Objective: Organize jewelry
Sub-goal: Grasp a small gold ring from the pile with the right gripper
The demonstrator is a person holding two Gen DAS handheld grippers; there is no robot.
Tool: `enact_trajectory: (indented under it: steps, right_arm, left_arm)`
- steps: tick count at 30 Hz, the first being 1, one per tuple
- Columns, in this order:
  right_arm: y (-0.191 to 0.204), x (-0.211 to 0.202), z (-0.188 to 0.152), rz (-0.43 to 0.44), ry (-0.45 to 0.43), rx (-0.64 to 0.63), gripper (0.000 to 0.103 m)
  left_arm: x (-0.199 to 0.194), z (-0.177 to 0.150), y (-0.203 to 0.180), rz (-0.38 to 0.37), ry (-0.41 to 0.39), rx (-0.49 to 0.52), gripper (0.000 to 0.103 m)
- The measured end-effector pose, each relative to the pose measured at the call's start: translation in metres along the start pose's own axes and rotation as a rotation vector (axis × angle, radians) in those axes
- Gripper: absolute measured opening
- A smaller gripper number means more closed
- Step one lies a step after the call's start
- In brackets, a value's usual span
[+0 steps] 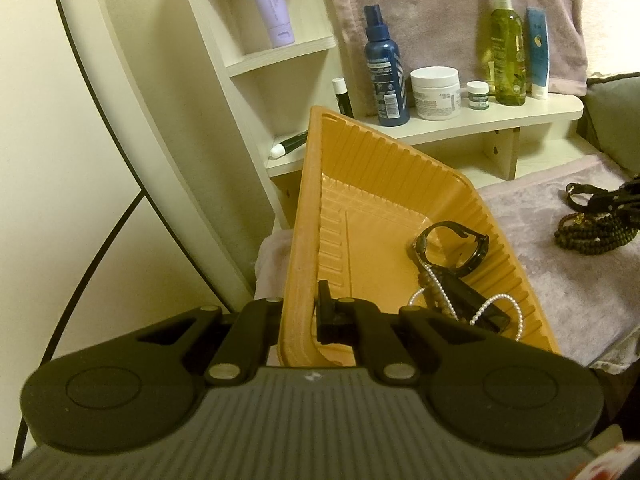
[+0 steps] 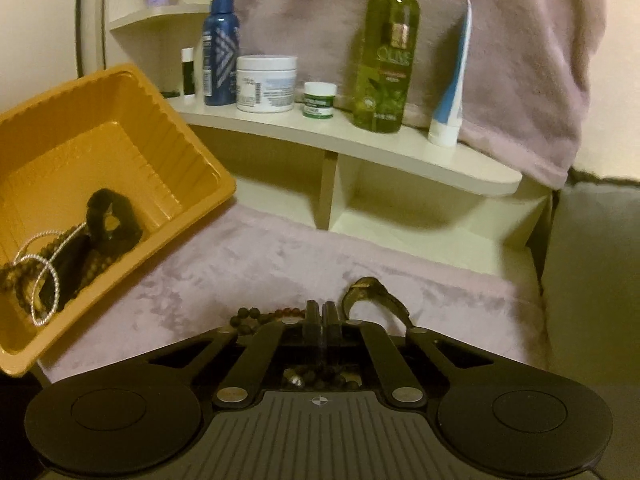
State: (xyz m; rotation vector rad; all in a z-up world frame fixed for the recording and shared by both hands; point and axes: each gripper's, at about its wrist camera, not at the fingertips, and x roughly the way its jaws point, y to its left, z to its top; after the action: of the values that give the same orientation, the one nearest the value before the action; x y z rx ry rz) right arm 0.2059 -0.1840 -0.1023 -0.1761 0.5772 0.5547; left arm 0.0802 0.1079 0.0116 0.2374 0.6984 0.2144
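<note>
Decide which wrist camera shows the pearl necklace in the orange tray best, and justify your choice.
The left wrist view: the pearl necklace lies close and sharp in the orange tray, individual beads visible. The right wrist view shows it farther off and blurred, as pale loops.

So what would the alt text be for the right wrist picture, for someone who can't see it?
The right tool, shut, sits over dark beads and a dark strap on a pinkish towel. To the left, a tilted orange tray holds a pearl strand and dark jewelry; behind, a white shelf carries bottles and jars.
</note>
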Motion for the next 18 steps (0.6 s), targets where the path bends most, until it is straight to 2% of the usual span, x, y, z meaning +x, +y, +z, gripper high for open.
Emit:
enact_trajectory:
  steps: [4,6,7,11,15,16,17,18]
  right_arm:
    - [0.002,0.010,-0.002,0.000,0.032,-0.001,0.011]
    - [0.003,0.015,-0.004,-0.003,0.050,0.012,0.030]
    - [0.002,0.017,-0.004,-0.002,0.053,0.027,0.032]
    - [-0.003,0.024,-0.004,0.001,0.046,0.094,0.033]
    - [0.000,0.029,-0.002,-0.009,0.055,0.067,0.033]
    - [0.000,0.029,0.000,-0.007,0.063,0.071,0.030]
    - [0.001,0.030,0.000,-0.003,0.068,0.066,0.018]
    - [0.003,0.029,-0.001,-0.010,0.068,0.051,0.018]
  left_arm:
    - [-0.001,0.000,-0.001,0.000,-0.001,0.001,0.004]
    - [-0.001,0.000,-0.001,0.000,-0.001,0.000,0.004]
    - [-0.001,0.000,-0.001,0.000,-0.001,0.001,0.004]
    - [0.000,0.000,-0.001,0.000,0.002,-0.003,0.004]
    - [0.001,0.000,0.000,-0.001,0.006,-0.008,0.004]
    - [0.000,0.000,0.000,0.000,0.005,-0.008,0.004]
    - [0.001,0.000,0.000,0.000,0.005,-0.008,0.004]
    - [0.001,0.000,0.000,0.001,0.005,-0.010,0.004]
